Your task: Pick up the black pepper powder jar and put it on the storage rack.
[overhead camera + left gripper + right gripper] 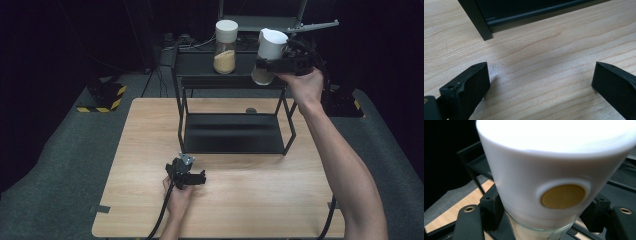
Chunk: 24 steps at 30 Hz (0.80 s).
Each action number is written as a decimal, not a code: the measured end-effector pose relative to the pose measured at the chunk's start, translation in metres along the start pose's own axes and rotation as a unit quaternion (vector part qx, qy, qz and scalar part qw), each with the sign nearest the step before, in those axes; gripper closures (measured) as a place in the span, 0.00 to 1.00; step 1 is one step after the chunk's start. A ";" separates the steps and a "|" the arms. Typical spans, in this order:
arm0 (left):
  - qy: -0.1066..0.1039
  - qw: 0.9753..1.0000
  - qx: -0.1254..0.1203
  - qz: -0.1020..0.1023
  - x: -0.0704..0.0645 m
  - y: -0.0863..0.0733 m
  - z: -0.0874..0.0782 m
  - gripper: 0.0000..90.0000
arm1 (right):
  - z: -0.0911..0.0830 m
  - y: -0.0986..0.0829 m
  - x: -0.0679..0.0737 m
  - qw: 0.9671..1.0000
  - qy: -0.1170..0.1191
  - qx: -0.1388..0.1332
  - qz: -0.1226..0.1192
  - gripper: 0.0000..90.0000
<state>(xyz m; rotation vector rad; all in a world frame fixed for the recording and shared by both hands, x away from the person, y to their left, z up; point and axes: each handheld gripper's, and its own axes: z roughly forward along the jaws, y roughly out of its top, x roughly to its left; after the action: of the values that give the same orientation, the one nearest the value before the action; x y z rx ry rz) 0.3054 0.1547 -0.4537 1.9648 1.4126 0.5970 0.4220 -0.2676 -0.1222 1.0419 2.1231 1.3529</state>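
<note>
Our left gripper [200, 178] rests low on the light wooden table [250, 200], jaws wide and empty, before the black metal shelf rack [232, 132]. Our right gripper [280, 64], arm outstretched, clamps the white-lidded glass jar [270, 50], tilted, above the rack's top right.

White-lidded jar [269, 56], tan contents perhaps
</note>
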 end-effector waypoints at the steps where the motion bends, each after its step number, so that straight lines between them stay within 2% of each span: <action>1: 0.000 1.000 0.000 0.000 0.000 0.000 0.000 0.02 | 0.002 0.003 0.001 1.000 -0.007 0.001 0.001 0.34; 10: -0.001 1.000 0.000 0.000 0.000 0.000 0.000 0.02 | 0.020 0.020 0.004 0.998 -0.059 0.010 0.023 0.34; 15: -0.001 1.000 0.000 0.000 0.000 0.000 0.000 0.02 | 0.034 0.030 0.011 0.995 -0.094 0.028 0.018 0.34; 24: -0.001 1.000 0.000 0.000 0.000 0.000 0.000 0.02 | 0.050 0.034 0.011 0.993 -0.112 0.039 0.024 0.34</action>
<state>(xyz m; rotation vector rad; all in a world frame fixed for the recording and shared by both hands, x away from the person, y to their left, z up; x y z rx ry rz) 0.3055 0.1551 -0.4539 1.9650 1.4101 0.5949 0.4610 -0.2216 -0.1135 1.2224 2.0085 1.1236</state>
